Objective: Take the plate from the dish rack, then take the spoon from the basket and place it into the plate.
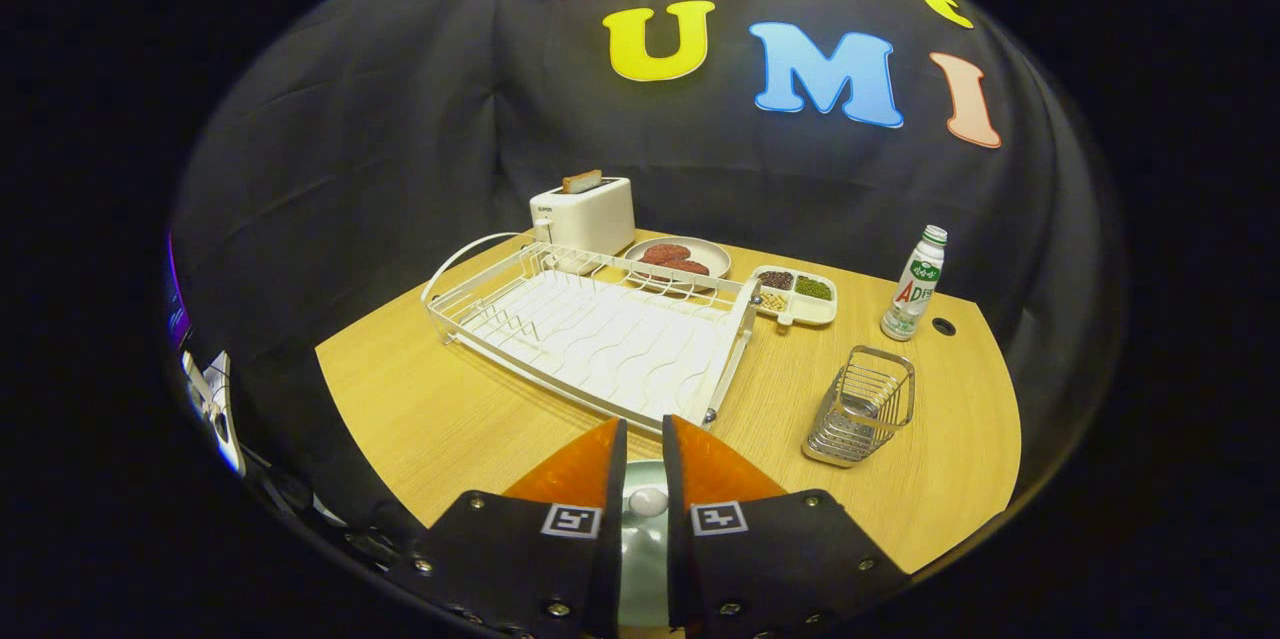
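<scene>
Gripper (645, 464) fingers stand nearly together over a pale green plate (645, 529) with something white and rounded, perhaps the spoon; whether they pinch it I cannot tell. Dish rack (600, 334) sits just beyond, wire basket (865, 409) right. Likely rigid, slick, breakable: take the plate's rim.

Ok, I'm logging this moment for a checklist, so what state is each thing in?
gripper: fingers nearly closed, something pale between them, hard to identify
dish rack: holds no dishes, flat on the table
basket: upright, right of the rack; contents unclear
toaster: a slice sticking up
plate: behind the rack, holding reddish-brown pieces
divided tray: compartments filled
bottle: upright, capped
</scene>
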Motion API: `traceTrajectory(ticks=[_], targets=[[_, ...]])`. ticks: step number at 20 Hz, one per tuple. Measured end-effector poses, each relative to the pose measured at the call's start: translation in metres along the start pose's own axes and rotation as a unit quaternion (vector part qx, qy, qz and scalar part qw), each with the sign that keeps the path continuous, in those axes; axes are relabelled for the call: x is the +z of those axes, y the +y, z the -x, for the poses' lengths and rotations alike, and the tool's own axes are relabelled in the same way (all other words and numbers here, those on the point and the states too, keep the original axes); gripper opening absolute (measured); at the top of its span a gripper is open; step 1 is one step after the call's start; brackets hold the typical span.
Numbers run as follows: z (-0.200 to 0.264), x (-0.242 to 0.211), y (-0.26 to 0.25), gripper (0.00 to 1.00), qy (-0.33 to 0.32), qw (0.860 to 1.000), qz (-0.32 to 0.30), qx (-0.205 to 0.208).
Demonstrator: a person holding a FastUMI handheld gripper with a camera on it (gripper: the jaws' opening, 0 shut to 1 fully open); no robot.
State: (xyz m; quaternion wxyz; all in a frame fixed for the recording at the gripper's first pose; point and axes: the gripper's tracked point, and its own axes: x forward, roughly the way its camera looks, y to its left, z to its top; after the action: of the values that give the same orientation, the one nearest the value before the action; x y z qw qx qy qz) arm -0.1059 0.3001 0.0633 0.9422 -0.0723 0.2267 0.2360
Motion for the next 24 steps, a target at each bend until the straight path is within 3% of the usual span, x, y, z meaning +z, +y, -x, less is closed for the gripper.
traceTrajectory(ticks=[5, 10, 14, 19, 21, 24], targets=[[0.013, 0.026, -0.026, 0.35, -0.032, 0.999, -0.006, -0.028], [0.063, 0.085, -0.074, 0.35, -0.115, 0.989, -0.039, -0.086], [0.113, 0.117, -0.123, 0.35, -0.169, 0.973, -0.072, -0.138], [0.179, 0.162, -0.173, 0.36, -0.245, 0.946, -0.056, -0.204], [0.194, 0.170, -0.190, 0.99, -0.277, 0.932, -0.056, -0.225], [0.198, 0.156, -0.203, 0.96, -0.277, 0.930, -0.042, -0.239]])
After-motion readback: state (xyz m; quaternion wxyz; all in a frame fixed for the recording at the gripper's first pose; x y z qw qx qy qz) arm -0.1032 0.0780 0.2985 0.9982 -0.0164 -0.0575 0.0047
